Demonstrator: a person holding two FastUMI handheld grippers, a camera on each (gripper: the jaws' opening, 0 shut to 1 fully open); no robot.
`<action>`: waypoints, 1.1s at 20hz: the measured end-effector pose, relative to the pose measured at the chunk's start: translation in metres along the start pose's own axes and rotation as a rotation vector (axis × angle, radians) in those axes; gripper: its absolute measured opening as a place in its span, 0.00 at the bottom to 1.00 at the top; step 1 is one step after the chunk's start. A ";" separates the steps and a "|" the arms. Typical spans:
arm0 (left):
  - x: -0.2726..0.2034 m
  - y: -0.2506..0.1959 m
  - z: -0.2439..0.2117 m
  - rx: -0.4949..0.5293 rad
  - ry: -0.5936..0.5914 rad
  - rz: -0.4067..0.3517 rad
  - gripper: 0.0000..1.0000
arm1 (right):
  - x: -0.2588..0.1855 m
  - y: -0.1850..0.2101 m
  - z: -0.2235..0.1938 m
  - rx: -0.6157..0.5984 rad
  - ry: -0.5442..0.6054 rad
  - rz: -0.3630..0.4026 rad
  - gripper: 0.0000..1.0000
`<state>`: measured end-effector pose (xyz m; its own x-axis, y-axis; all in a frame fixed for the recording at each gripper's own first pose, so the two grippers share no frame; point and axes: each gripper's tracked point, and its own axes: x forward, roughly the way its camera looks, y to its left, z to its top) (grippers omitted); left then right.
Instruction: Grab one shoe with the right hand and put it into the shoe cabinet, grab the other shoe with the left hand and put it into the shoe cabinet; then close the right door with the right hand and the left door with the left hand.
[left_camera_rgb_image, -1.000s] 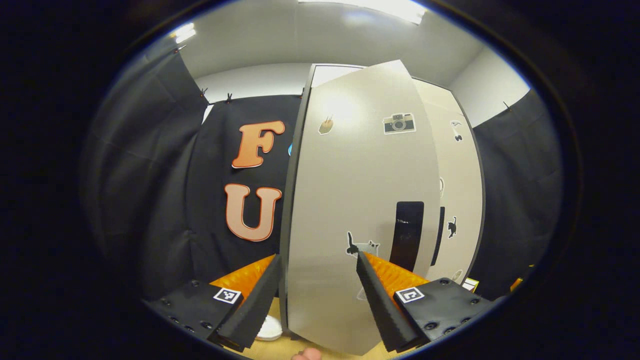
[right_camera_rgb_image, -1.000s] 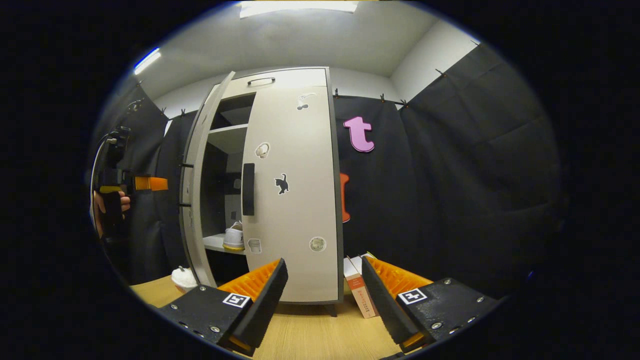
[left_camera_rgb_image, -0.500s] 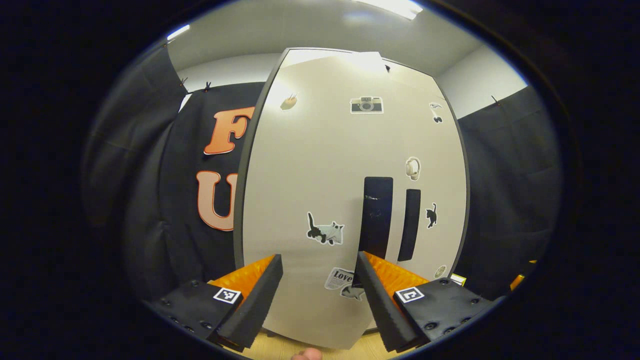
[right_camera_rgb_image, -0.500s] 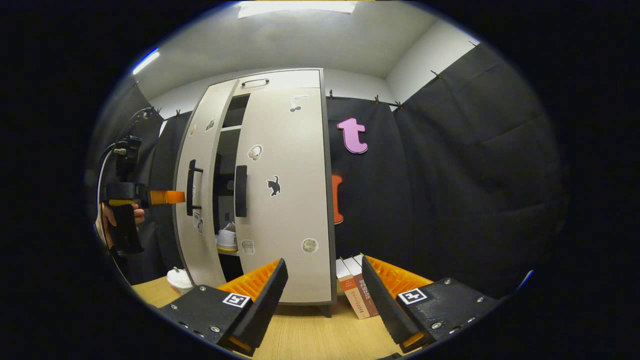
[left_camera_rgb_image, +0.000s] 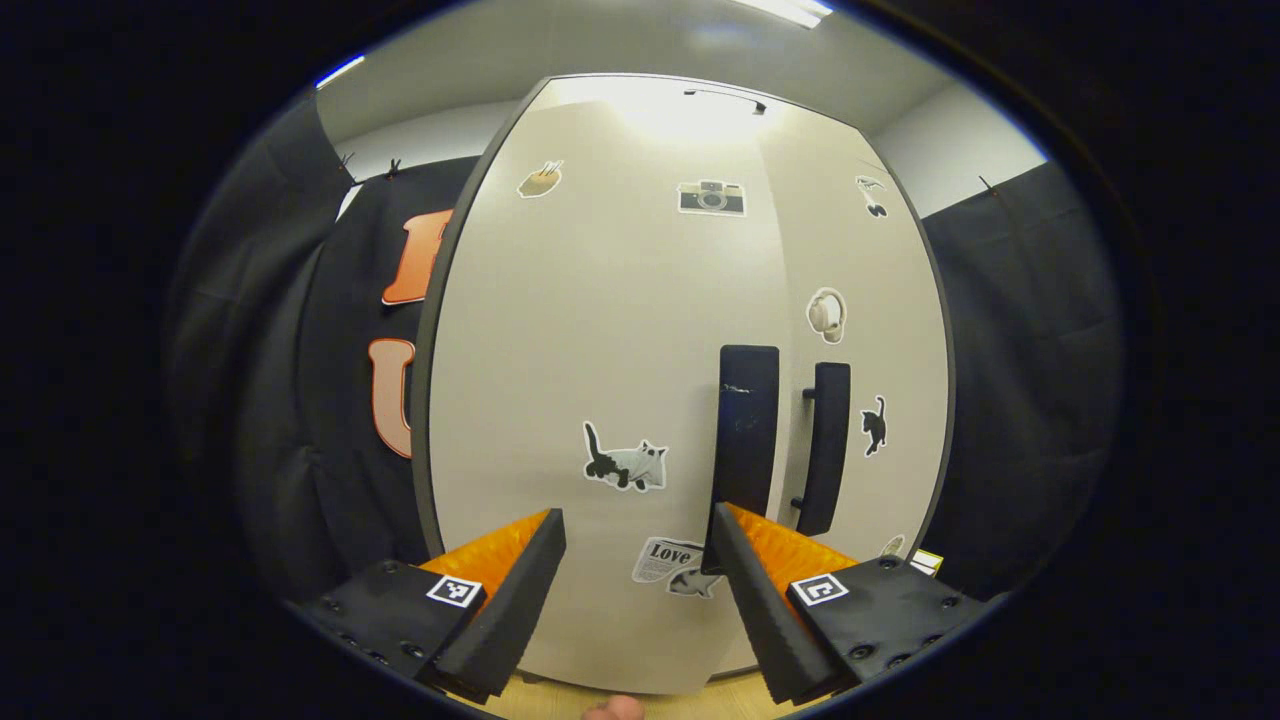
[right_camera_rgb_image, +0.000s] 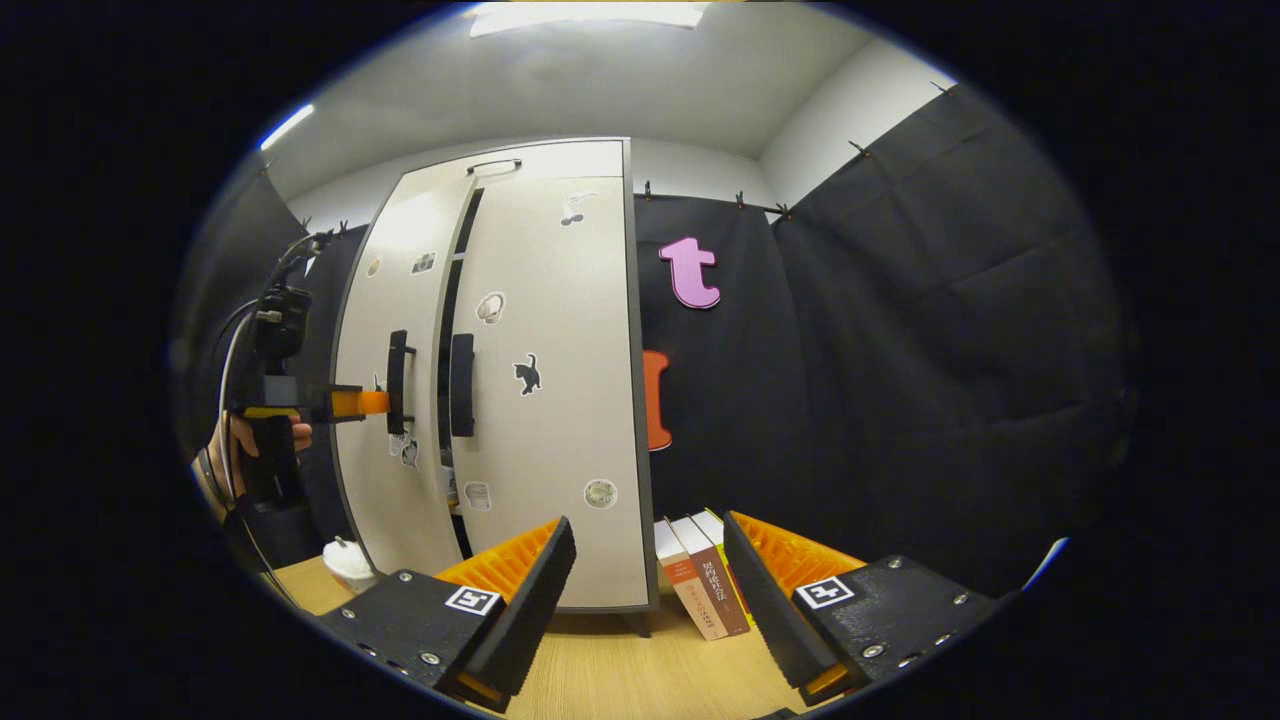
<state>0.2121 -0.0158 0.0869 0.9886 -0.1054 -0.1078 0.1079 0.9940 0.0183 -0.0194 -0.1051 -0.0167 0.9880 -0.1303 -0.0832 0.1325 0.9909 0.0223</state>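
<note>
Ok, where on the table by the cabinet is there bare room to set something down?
Bare wood lies in front of the cabinet, between its foot and the right hand-held gripper. It is crowded beside the cabinet, where books lean, and at its other corner, where a white cup sits.

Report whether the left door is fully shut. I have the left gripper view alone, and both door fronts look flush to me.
Observer: Not shut. The right gripper view shows a dark gap between the left door and the right door.
Operator: Give me the left tool's place on that door.
Observer: Seen from the side, the left tool points at the left handle; I cannot tell whether they touch.
Operator: Name what stands right of the cabinet.
Observer: Books lean by its right foot.
</note>
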 end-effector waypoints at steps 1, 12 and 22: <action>0.002 -0.001 0.000 -0.001 -0.001 0.000 0.96 | -0.001 -0.002 -0.001 0.000 0.001 -0.004 0.92; 0.015 -0.002 -0.001 0.013 -0.011 0.001 0.96 | 0.002 -0.006 -0.002 0.007 0.000 -0.014 0.92; -0.057 0.001 0.012 -0.011 -0.047 -0.003 0.96 | 0.002 0.023 -0.008 0.023 0.010 0.058 0.92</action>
<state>0.1569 -0.0091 0.1046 0.9921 -0.1097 -0.0608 0.1104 0.9939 0.0073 -0.0152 -0.0821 -0.0247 0.9933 -0.0718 -0.0909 0.0766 0.9958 0.0504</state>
